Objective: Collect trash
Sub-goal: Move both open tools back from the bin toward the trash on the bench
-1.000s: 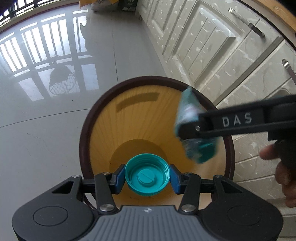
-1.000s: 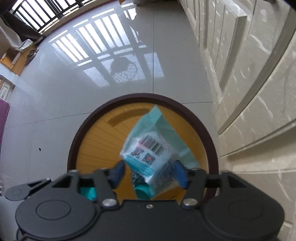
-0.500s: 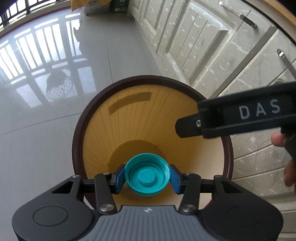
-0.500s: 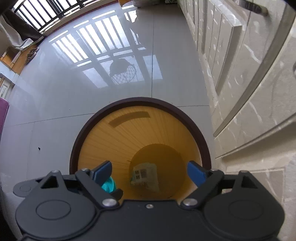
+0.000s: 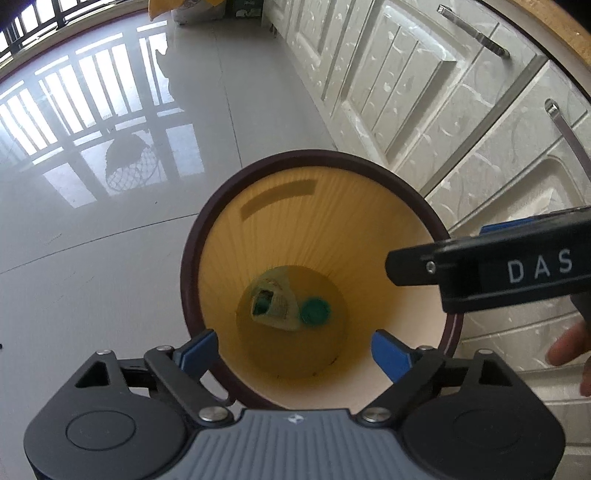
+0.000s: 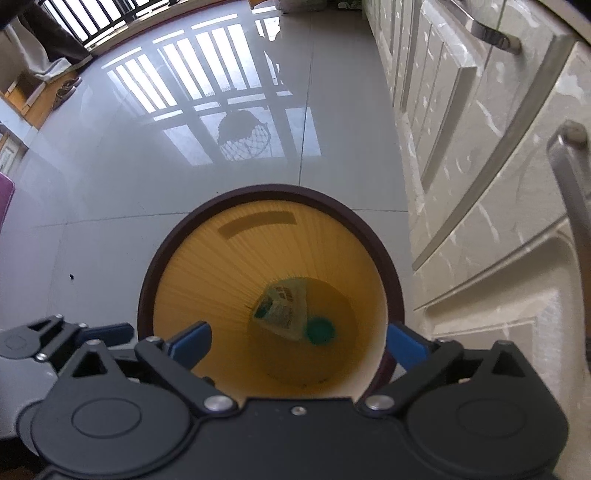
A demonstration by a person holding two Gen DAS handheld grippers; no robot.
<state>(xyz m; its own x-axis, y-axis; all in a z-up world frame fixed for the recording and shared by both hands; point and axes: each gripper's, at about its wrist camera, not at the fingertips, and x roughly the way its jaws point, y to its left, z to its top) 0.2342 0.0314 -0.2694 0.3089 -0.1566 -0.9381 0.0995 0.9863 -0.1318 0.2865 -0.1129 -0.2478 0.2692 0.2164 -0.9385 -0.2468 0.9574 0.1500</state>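
A round waste bin with a dark brown rim [image 5: 321,155] [image 6: 273,190] and a yellow inside stands on the floor right below both grippers. At its bottom lie a crumpled teal packet [image 5: 275,306] [image 6: 284,314] and a teal bottle cap [image 5: 314,312] [image 6: 319,331] side by side. My left gripper [image 5: 293,350] hangs over the bin mouth, jaws opening, nothing between them. My right gripper [image 6: 297,341] is over the bin too, jaws opening wide and empty. One of its fingers [image 5: 413,267] reaches in from the right in the left wrist view.
White cabinet doors [image 5: 443,110] [image 6: 480,147] with metal handles run close along the bin's right side. Glossy grey floor tiles [image 5: 110,258] spread to the left and beyond. A person's fingers [image 5: 569,350] show at the right edge. Bags [image 5: 184,7] lie far off.
The right gripper let go of the teal packet and opened wide; the packet dropped to the bin's bottom. The left gripper then opened and the teal cap fell in beside it.
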